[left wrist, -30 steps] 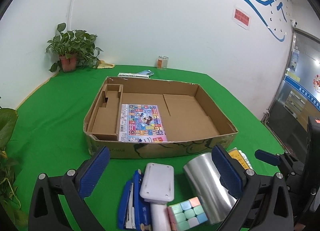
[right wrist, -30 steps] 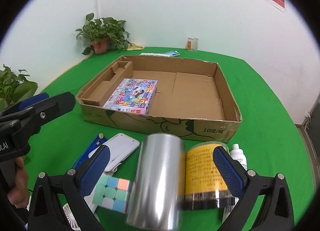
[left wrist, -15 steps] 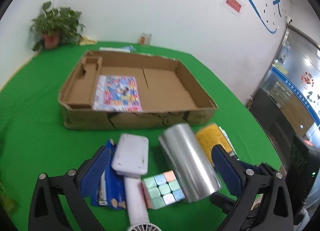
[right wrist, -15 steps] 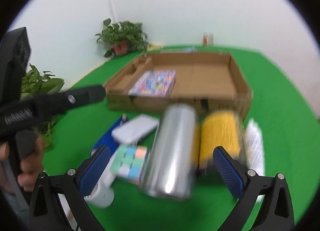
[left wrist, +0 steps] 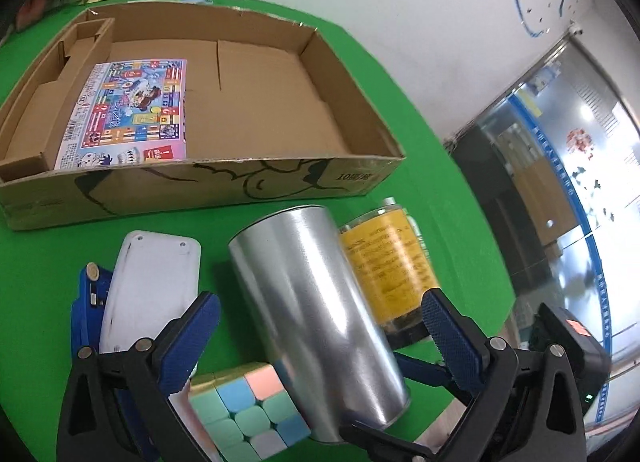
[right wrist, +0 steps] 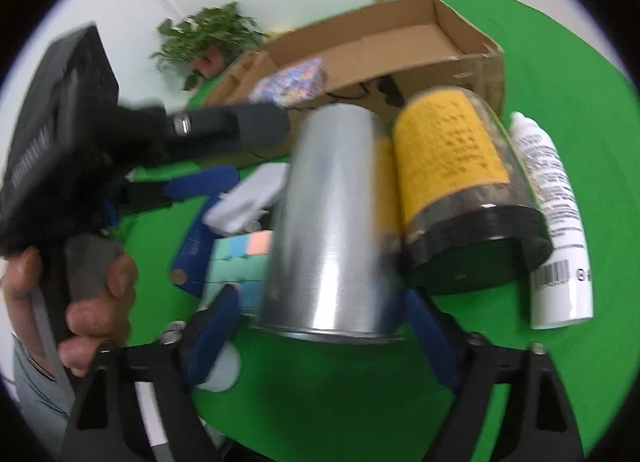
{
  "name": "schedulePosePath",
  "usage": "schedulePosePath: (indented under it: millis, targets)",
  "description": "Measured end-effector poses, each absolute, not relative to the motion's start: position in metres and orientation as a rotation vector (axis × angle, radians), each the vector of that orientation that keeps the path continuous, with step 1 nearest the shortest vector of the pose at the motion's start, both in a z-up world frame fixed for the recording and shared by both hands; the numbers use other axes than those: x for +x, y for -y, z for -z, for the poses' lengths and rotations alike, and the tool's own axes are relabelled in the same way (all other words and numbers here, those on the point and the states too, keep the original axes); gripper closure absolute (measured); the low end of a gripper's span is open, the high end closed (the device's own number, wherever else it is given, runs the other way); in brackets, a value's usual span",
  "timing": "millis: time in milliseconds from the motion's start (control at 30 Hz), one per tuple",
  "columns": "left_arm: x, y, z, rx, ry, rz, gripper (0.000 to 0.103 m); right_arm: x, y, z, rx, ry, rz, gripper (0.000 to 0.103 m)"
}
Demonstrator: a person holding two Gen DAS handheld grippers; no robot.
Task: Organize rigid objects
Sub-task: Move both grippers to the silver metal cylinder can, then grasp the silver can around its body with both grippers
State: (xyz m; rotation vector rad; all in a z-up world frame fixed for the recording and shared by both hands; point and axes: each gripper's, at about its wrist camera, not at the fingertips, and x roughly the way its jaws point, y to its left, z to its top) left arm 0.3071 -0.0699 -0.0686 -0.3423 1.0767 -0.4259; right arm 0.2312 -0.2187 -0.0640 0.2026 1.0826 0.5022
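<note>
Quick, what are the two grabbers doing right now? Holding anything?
Left gripper: open, fingers either side of the silver can, not clamped.
Right gripper: open, straddling the same can's near end, holding nothing.

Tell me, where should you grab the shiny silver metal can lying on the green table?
Probably across the middle of the shiny silver metal can's round body, coming from its near end. It lies on its side, with the yellow-labelled jar against one flank and the pastel puzzle cube by the other, leaving little finger room.
</note>
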Motion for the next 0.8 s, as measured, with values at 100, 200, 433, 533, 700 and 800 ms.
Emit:
schedulePosePath:
  millis: [100, 200, 433, 533, 700, 800]
  targets:
    - [0.321, 0.076, 0.079, -0.348, -1.13, 0.437, 0.003, 0.229, 0.222, 0.064, 0.198, -1.104, -0.513, 0.026]
    - [0.327, 0.086, 0.09, -0.345, -1.182, 0.443, 0.008, 0.22, 0.221, 0.059, 0.131, -1.129, -0.516, 0.026]
    - [0.333, 0.101, 0.11, -0.309, -1.267, 0.451, 0.016, 0.209, 0.233, 0.059, 0.202, -1.249, -0.583, 0.024]
    - [0.335, 0.1, 0.112, -0.316, -1.277, 0.462, 0.016, 0.223, 0.251, 0.065, 0.373, -1.305, -0.61, 0.024]
    - [0.341, 0.096, 0.118, -0.367, -1.302, 0.485, 0.016, 0.235, 0.245, 0.084, 0.383, -1.384, -0.609, 0.024]
    - [0.343, 0.096, 0.12, -0.356, -1.301, 0.482, 0.016, 0.235, 0.23, 0.086, 0.331, -1.382, -0.627, 0.022]
